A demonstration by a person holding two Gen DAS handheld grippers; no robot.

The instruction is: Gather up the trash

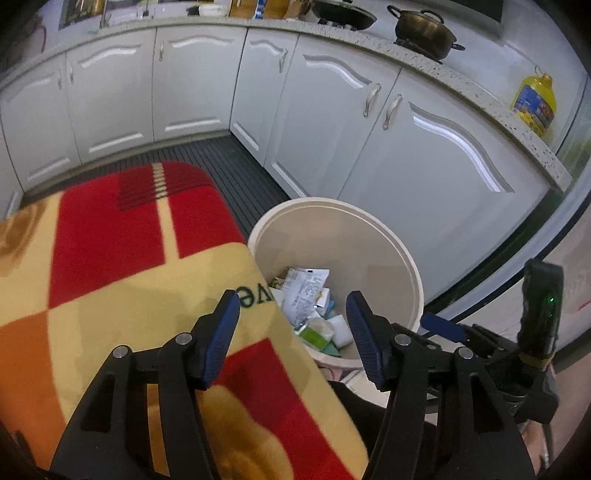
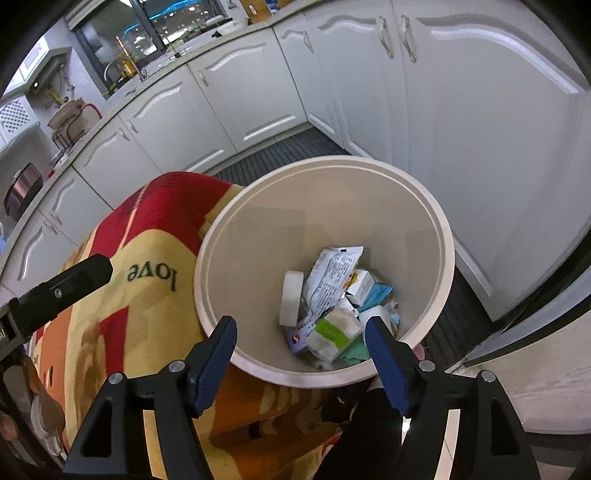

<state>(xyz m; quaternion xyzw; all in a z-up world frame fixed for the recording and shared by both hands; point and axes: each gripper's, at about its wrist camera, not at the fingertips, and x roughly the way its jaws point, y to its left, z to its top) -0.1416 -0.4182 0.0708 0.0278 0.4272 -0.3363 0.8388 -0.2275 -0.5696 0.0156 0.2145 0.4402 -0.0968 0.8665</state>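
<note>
both grippers, left gripper (image 1: 291, 332) and right gripper (image 2: 301, 350), hover with jaws spread and empty. the trash (image 2: 332, 299) lies in the bin (image 2: 221, 236) beside the blanket (image 2: 147, 302). a careless reach could tip the bin.

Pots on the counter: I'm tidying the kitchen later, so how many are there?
2. A lidded pot stands on the stove at the top right of the left wrist view, and a dark pan sits just left of it. Others may be out of view.
</note>
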